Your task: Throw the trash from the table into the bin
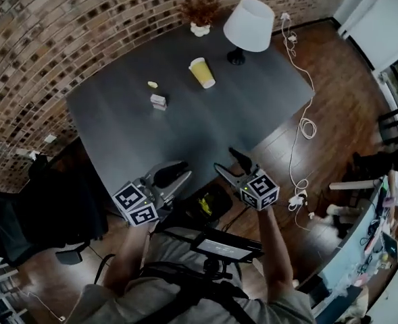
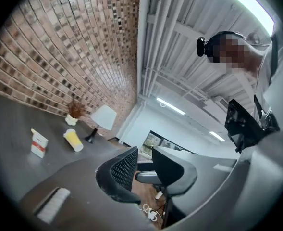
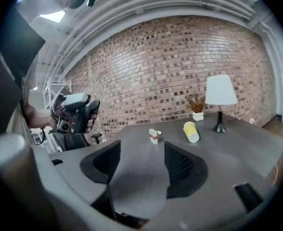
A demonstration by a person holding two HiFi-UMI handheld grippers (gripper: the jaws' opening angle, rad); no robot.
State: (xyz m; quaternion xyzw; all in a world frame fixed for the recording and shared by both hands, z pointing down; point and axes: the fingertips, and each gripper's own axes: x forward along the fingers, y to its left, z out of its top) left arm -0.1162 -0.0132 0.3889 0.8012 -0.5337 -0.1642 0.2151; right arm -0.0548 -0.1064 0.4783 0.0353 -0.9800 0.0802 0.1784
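Observation:
On the dark grey table (image 1: pixel 117 123) lie a tipped yellow cup (image 1: pixel 202 72), a small white and red box (image 1: pixel 159 102) and a tiny yellow scrap (image 1: pixel 153 84). All three are far from both grippers. A black bin (image 1: pixel 209 204) with something yellow inside stands on the floor by the table's near edge. My left gripper (image 1: pixel 182 174) hangs just left of the bin, shut and empty. My right gripper (image 1: pixel 224 160) is just right of it, open with nothing between its jaws. The right gripper view shows the cup (image 3: pixel 190 131) and box (image 3: pixel 153 136) beyond its gripper (image 3: pixel 142 146).
A white lamp (image 1: pixel 249 25) and a potted plant (image 1: pixel 200 15) stand at the table's far end. White cables (image 1: pixel 300 123) trail over the wooden floor on the right. A black chair (image 1: pixel 43 208) is at the left, and a brick wall runs behind the table.

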